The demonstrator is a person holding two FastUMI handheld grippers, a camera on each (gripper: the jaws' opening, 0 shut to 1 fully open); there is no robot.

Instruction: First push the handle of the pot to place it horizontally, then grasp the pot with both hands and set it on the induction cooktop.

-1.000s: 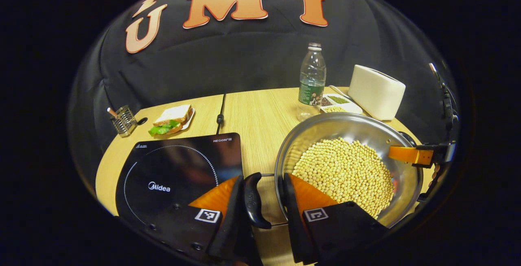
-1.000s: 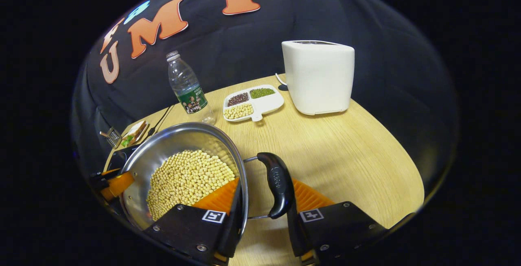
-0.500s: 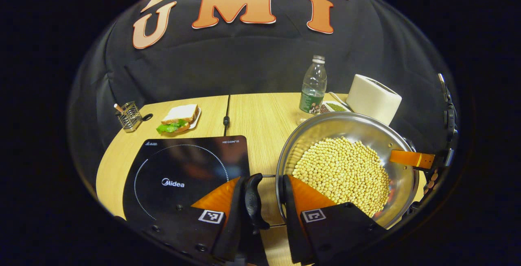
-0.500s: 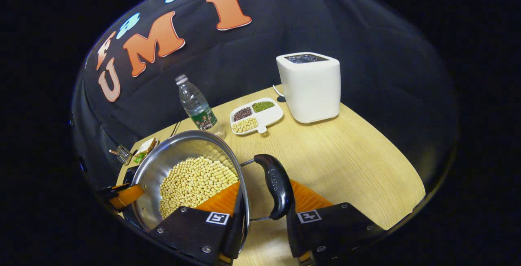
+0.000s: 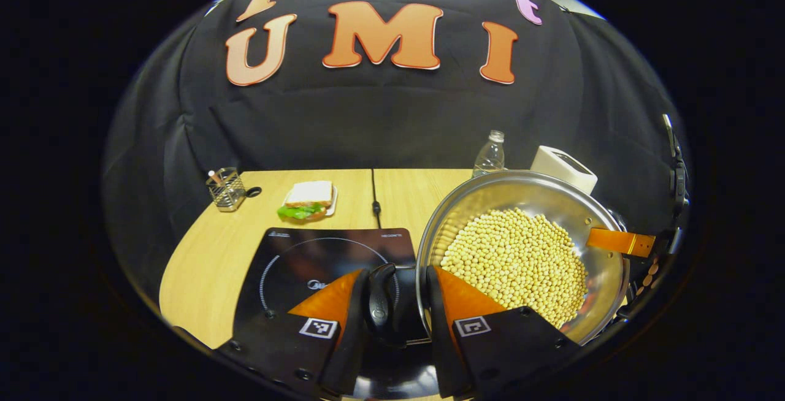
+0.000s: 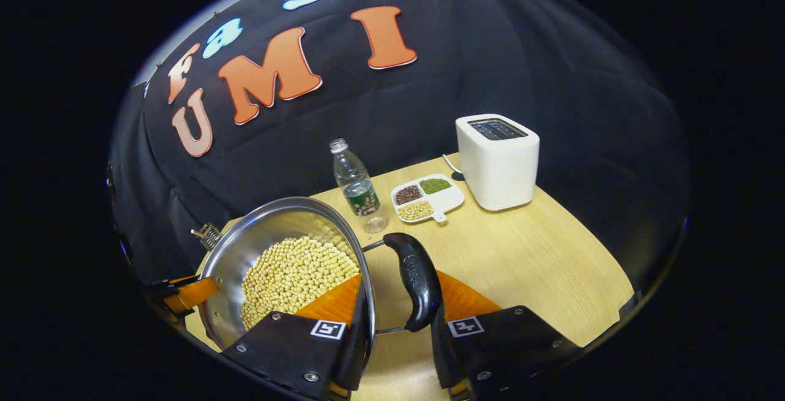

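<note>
Near field: we keep the left gripper (image 5: pixel 395 321) and right gripper (image 6: pixel 398 321) level, each pinching one pot (image 5: pixel 521 254) handle, so the beans stay in. The pot hangs between them, its near edge over the induction cooktop (image 5: pixel 294 260); beyond, the desk (image 6: pixel 539 254).

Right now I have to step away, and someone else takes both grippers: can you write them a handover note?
Left gripper: shut on the pot's left handle.
Right gripper: shut on the right handle.
Pot, full of beans, is held in the air by both handles, its left handle above the induction cooktop.
Done: handles horizontal, pot grasped.
Left: carry it fully over the cooktop, set it down, let go.
</note>
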